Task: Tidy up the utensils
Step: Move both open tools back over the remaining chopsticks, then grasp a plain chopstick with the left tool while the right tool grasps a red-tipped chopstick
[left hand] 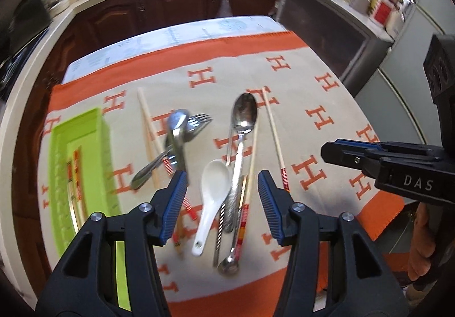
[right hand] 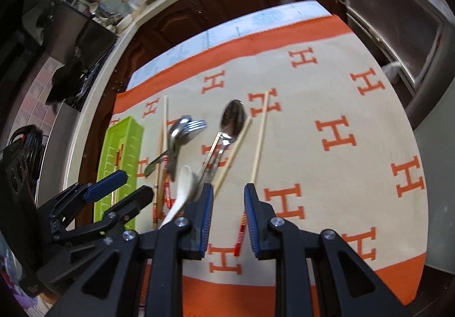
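Loose utensils lie on an orange and beige H-patterned cloth [left hand: 327, 106]. My left gripper [left hand: 222, 177] hovers open over a white ceramic spoon [left hand: 214, 189], with a large steel spoon [left hand: 244, 115] just to its right. A heap of smaller spoons and a fork [left hand: 182, 132] lies to the left with several chopsticks. The green tray [left hand: 96, 146] at far left holds chopsticks [left hand: 75, 172]. My right gripper [right hand: 229, 189] is open above a lone chopstick [right hand: 258, 143], whose red-striped end shows between its fingers. From the left wrist view, the right gripper [left hand: 335, 150] hangs at the right.
A sheet of paper [left hand: 199, 32] sticks out past the cloth's far edge. Dark wooden cabinets [left hand: 176, 4] and a cluttered counter run behind the table. The cloth's right half [right hand: 355, 117] is bare. A person's hand [left hand: 421, 246] shows at the right edge.
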